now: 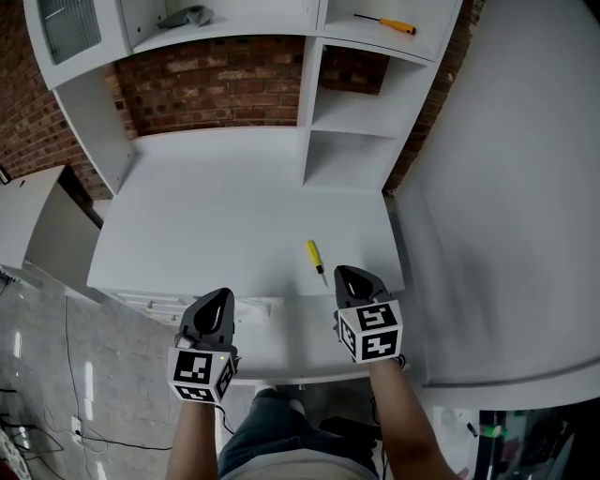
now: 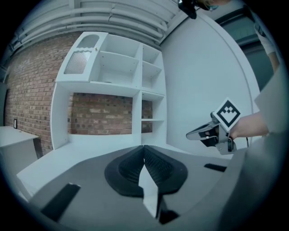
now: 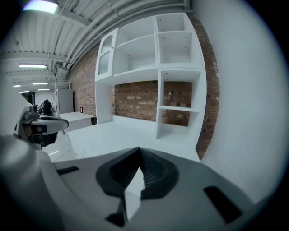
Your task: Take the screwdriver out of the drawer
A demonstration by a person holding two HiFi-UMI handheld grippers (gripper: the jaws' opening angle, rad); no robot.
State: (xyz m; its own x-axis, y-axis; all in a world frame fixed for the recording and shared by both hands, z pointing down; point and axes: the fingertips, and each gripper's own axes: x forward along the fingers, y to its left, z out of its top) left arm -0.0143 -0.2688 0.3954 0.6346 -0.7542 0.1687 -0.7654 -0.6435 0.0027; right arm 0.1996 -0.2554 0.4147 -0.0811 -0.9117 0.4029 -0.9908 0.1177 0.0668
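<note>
A small screwdriver [image 1: 314, 255] with a yellow handle lies on the white desk top [image 1: 216, 216], near its front right. My right gripper [image 1: 352, 276] hovers just right of and nearer than the screwdriver, apart from it; in the right gripper view the jaws [image 3: 139, 151] meet with nothing between them. My left gripper [image 1: 221, 298] hangs over the desk's front edge, its jaws [image 2: 144, 149] likewise shut and empty. The left gripper view shows the right gripper [image 2: 208, 133] from the side. The drawer front [image 1: 178, 305] shows under the desk edge.
A white hutch [image 1: 347, 112] with open shelves stands at the back against a brick wall. A second screwdriver [image 1: 386, 24] with an orange handle lies on its upper right shelf. A white wall panel [image 1: 506, 206] borders the desk on the right, a low white cabinet [image 1: 28, 216] on the left.
</note>
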